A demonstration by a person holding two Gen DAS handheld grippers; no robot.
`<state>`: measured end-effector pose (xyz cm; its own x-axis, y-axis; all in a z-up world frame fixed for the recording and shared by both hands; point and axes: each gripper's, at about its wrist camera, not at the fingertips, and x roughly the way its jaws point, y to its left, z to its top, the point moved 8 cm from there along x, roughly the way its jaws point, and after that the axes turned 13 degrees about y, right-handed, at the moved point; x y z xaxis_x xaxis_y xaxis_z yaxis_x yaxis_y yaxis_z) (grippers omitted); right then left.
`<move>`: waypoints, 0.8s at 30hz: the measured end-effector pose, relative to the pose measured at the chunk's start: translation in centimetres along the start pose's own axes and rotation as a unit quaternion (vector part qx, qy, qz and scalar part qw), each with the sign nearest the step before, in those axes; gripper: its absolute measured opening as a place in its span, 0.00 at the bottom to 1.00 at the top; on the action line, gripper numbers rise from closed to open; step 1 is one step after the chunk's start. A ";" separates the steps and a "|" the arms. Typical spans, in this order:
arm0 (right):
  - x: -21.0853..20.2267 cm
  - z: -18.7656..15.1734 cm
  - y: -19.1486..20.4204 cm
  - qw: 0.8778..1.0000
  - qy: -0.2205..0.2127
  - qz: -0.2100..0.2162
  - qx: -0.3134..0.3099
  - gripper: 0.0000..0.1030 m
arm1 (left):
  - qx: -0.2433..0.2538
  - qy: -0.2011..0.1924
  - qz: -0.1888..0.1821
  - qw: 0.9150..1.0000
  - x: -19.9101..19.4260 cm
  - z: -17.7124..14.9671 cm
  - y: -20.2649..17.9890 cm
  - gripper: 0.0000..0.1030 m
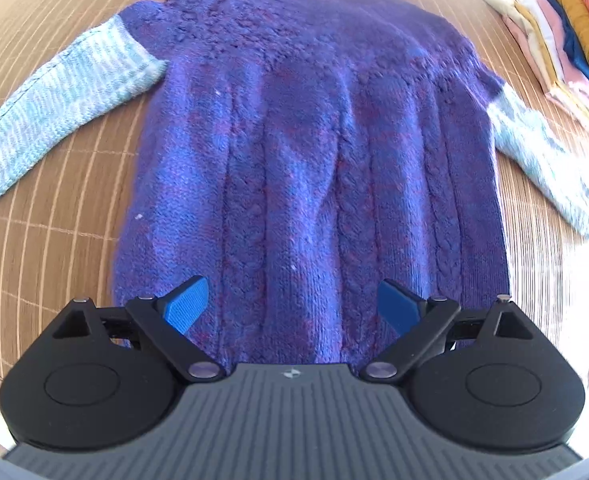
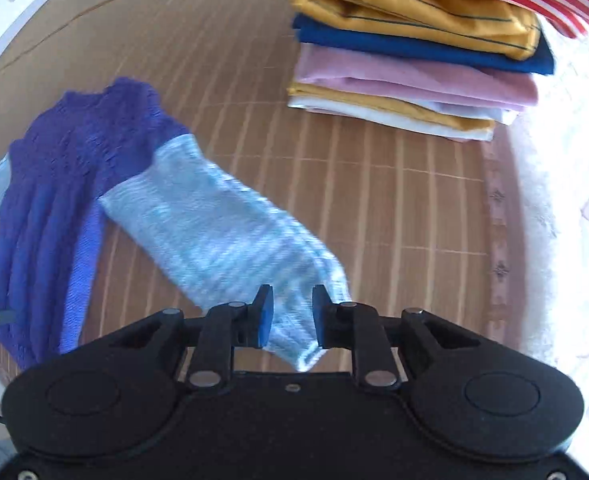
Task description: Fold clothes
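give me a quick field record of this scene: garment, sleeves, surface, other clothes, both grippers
garment: purple knit sweater, spread flat
sleeves: light blue; left sleeve spread outward, right sleeve angled toward the right gripper
surface: woven mat
other clothes: folded stack beside the sweater
left gripper: jaws wide open above the hem
right gripper: jaws narrow, sleeve cuff between them, grip unclear

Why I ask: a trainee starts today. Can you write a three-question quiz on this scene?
1. True or false: the left gripper has its fingers wide apart over the purple sweater.
2. What colour are the sweater's sleeves?
3. In the left wrist view, the folded stack lies: A upper right; B lower left; C on the sweater.
Key: 1 true; 2 light blue; 3 A.
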<state>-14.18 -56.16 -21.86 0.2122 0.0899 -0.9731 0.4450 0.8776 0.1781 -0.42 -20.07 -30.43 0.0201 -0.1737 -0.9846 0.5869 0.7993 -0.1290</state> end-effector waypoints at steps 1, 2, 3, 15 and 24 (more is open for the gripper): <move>0.5 0.0 1.5 1.000 -0.002 -0.002 -0.018 0.29 | -0.010 -0.004 -0.002 1.000 -0.2 0.2 0.3 0.91; 1.1 0.0 2.5 0.999 -0.007 -0.005 -0.034 0.31 | -0.021 -0.009 -0.004 1.000 -0.3 0.5 0.6 0.91; 1.5 0.0 3.1 0.999 -0.006 -0.005 -0.040 0.35 | -0.031 -0.013 -0.006 0.999 -0.5 0.7 1.0 0.91; 3.0 -1.2 3.2 0.999 -0.017 -0.007 0.048 0.41 | -0.146 -0.051 0.023 0.988 -2.3 2.6 11.1 0.91; 1.5 1.8 16.1 0.996 -0.045 0.076 0.005 0.53 | -0.257 -0.077 0.071 0.961 -4.8 3.5 24.1 0.91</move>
<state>-5.15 -42.74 -20.22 0.3557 0.1783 -0.9174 0.4104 0.8521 0.3247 16.47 -1.98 -28.38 0.2139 -0.0932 -0.9724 0.0933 0.9928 -0.0746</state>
